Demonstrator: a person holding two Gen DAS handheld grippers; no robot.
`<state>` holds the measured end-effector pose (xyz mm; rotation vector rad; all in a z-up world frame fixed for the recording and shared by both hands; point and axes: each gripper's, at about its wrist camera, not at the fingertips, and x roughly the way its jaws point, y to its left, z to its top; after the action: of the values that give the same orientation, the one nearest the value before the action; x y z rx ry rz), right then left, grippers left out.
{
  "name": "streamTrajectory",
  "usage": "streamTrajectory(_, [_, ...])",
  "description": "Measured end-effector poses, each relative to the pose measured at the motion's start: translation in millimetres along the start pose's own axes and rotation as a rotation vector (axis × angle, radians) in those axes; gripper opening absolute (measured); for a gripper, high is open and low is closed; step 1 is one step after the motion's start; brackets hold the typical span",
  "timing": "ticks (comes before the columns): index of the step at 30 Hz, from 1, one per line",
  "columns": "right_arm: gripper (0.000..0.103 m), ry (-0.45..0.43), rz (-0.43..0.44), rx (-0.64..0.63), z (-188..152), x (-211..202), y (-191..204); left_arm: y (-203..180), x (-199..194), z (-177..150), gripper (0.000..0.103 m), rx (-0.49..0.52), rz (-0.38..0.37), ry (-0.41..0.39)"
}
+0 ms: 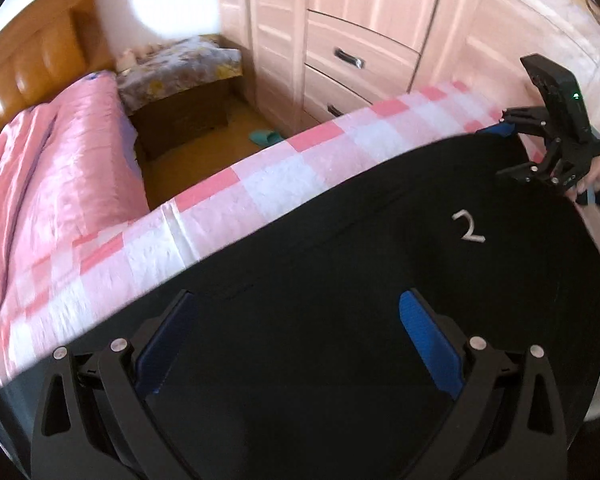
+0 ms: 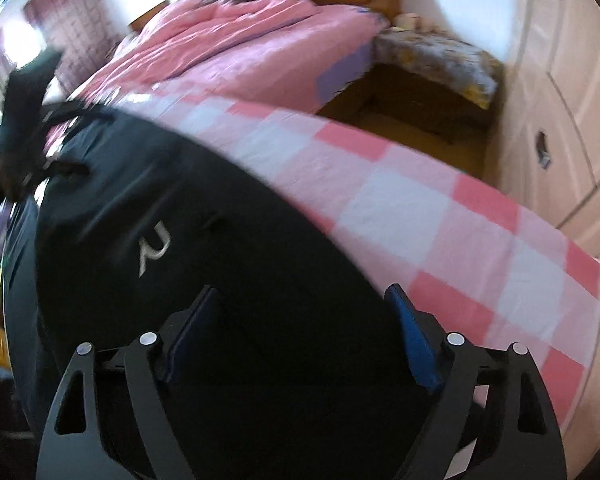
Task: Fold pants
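Observation:
Black pants (image 1: pixel 360 240) with a small white logo (image 1: pixel 468 228) lie spread on a pink-and-white checked sheet (image 1: pixel 260 176). My left gripper (image 1: pixel 298 300) hangs open just above the dark cloth, with nothing between its blue pads. In the right wrist view the pants (image 2: pixel 240 240) fill the lower left, and my right gripper (image 2: pixel 302 292) stands open over their edge beside the checked sheet (image 2: pixel 440 220). Each gripper shows in the other's view: the right gripper (image 1: pixel 500 148) at the pants' far right corner, and the left gripper (image 2: pixel 76 142), blurred, at the far left corner.
A pink quilt (image 1: pixel 48 168) lies heaped toward the brown padded headboard (image 1: pixel 32 64). Beyond the bed's edge are a nightstand under a flowered cloth (image 1: pixel 180 68), a green slipper (image 1: pixel 264 136) on the floor and a pale wardrobe with drawers (image 1: pixel 360 52).

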<state>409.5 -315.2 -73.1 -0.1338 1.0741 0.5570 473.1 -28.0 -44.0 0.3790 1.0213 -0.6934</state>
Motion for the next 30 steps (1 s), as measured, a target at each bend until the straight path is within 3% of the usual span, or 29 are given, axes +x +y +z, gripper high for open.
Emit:
streamTrajectory(1, [0.074, 0.001, -0.004, -0.014, -1.5, -0.5, 3.1, 3.0, 1.3, 1.7, 0.101, 0.02, -0.021, 0.006])
streamTrajectory(2, [0.065, 0.0, -0.007, -0.026, -2.7, -2.6, 4.4, 7.1, 3.4, 4.7, 0.101, 0.05, -0.056, 0.016])
streamTrajectory(3, [0.047, -0.005, -0.003, -0.024, -3.2, -5.9, 3.8, 8.5, 3.3, 4.3, 0.101, 0.067, -0.074, 0.019])
streamTrajectory(4, [0.039, -0.014, 0.002, -0.016, -3.0, -9.6, 1.2, 12.6, 5.6, 6.2, 0.101, 0.094, -0.096, 0.027])
streamTrajectory(5, [0.02, -0.024, -0.01, -0.001, -3.3, -15.0, -3.5, 14.8, 8.1, 9.0, 0.101, 0.122, -0.117, 0.039])
streamTrajectory(6, [0.012, -0.029, -0.03, 0.002, -2.9, -18.1, -5.2, 16.3, 10.0, 11.3, 0.101, 0.137, -0.131, 0.046])
streamTrajectory(10, [0.01, -0.084, -0.135, -0.054, -4.5, -37.5, 13.9, 22.4, 13.9, 24.9, 0.1, 0.149, -0.153, 0.047])
streamTrajectory(13, [0.01, -0.182, -0.213, -0.093, -12.3, -66.2, 46.1, 16.6, 18.4, 34.3, 0.1, 0.2, -0.184, 0.037])
streamTrajectory(18, [0.009, -0.28, -0.266, -0.121, -28.7, -102.3, 81.4, 8.2, 27.9, 41.8, 0.1, 0.291, -0.247, 0.051])
streamTrajectory(22, [0.009, -0.319, -0.291, -0.115, -39.0, -117.6, 97.1, 12.2, 37.4, 44.2, 0.098, 0.291, -0.334, 0.096])
streamTrajectory(23, [0.009, -0.326, -0.303, -0.116, -42.2, -120.0, 100.7, 12.7, 40.4, 42.1, 0.079, 0.284, -0.363, 0.118])
streamTrajectory(24, [0.009, -0.327, -0.312, -0.114, -43.0, -119.0, 102.9, 11.9, 41.7, 38.8, 0.048, 0.28, -0.386, 0.133])
streamTrajectory(26, [0.009, -0.325, -0.333, -0.091, -46.4, -117.2, 103.0, 7.2, 36.4, 30.5, 0.017, 0.284, -0.377, 0.129])
streamTrajectory(27, [0.009, -0.326, -0.347, -0.077, -47.6, -117.4, 100.7, 3.7, 30.1, 26.0, 0.012, 0.301, -0.346, 0.114])
streamTrajectory(30, [0.005, -0.353, -0.382, -0.027, -53.7, -126.7, 95.3, -11.5, -6.7, 13.8, 0.01, 0.331, -0.216, 0.026])
